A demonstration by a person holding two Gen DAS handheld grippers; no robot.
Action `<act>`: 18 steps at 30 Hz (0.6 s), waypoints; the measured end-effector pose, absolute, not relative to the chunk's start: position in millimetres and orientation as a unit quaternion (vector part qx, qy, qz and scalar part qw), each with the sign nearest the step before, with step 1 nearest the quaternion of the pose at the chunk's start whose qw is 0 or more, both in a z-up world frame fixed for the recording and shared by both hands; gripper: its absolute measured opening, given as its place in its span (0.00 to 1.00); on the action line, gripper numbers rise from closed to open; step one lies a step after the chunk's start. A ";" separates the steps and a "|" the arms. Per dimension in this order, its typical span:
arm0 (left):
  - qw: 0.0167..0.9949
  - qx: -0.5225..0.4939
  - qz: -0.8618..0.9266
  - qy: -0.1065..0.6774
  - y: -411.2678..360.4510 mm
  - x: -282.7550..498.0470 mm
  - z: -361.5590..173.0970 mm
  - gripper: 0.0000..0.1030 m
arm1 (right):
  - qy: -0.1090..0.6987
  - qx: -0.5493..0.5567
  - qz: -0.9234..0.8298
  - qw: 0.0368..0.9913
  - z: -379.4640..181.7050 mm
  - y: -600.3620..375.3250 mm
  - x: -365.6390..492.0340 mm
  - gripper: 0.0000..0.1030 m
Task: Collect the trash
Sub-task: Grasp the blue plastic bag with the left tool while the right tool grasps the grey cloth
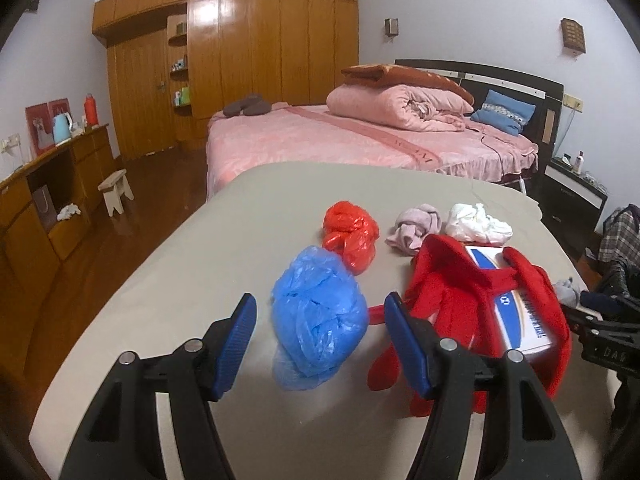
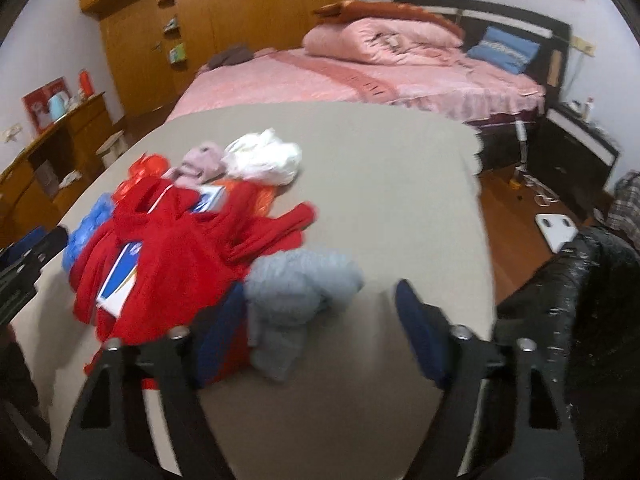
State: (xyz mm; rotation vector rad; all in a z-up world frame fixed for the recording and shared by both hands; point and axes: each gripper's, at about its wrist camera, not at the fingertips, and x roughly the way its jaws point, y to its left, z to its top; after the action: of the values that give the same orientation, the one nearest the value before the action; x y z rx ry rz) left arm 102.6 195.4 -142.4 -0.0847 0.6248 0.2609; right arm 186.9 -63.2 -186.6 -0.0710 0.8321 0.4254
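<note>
On the beige table [image 1: 224, 240] lie a crumpled blue plastic bag [image 1: 318, 316], a red plastic bag [image 1: 350, 236], a pink wad [image 1: 416, 228], a white wad [image 1: 476, 224] and a red cloth [image 1: 452, 292] draped over a white-blue box [image 1: 528, 320]. My left gripper [image 1: 320, 318] is open with the blue bag between its fingers. My right gripper [image 2: 320, 312] is open around a grey crumpled wad [image 2: 296, 300], beside the red cloth [image 2: 172, 264]. The blue bag [image 2: 84, 236], white wad [image 2: 264, 158] and pink wad [image 2: 202, 166] also show in the blurred right wrist view.
A black bin bag [image 2: 568, 308] stands off the table's right edge. A pink bed [image 1: 340, 136] lies behind the table, a wooden wardrobe [image 1: 248, 56] at the back, a wooden dresser [image 1: 48, 192] and small stool [image 1: 117, 190] at left, a nightstand [image 1: 576, 192] at right.
</note>
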 end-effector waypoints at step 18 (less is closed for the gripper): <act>0.913 -0.068 0.096 0.390 214.5 129.9 -168.9 0.44 | 0.411 -0.034 0.206 0.887 -187.7 -58.9 183.5 0.44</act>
State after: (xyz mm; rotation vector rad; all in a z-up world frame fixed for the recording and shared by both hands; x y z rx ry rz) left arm 129.9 214.5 -168.9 -0.1408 0.8026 0.1983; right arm 183.5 -58.9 -187.7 -0.0698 0.8545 0.4274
